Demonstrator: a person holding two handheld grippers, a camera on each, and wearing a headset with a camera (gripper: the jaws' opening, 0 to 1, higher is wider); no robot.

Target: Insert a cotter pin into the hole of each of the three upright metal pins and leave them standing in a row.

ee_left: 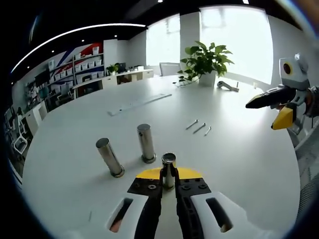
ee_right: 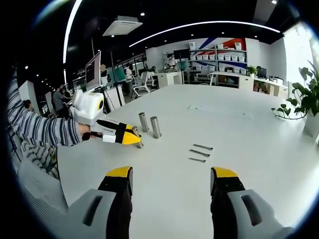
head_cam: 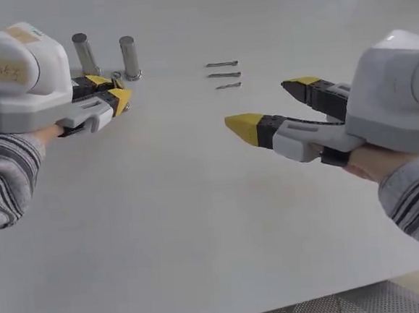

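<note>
- Toward the far left of the white bench (head_cam: 200, 222), we held the left gripper (head_cam: 119, 91) with its yellow-tipped jaws closed narrowly around one upright silver metal pin (ee_left: 168, 167), whose base the jaws hid.
- Just beyond it, farther from the near edge, a second silver metal pin (head_cam: 83, 54) and a third silver metal pin (head_cam: 129, 58) stood free, side by side and near each other.
- Right of these, toward the bench's middle, three thin grey cotter pins (head_cam: 224, 75) lay parallel, well apart from the metal pins.
- We held the right gripper (head_cam: 263, 105) over the bench's right side, nearer us than the cotter pins, jaws spread wide and holding nothing.
</note>
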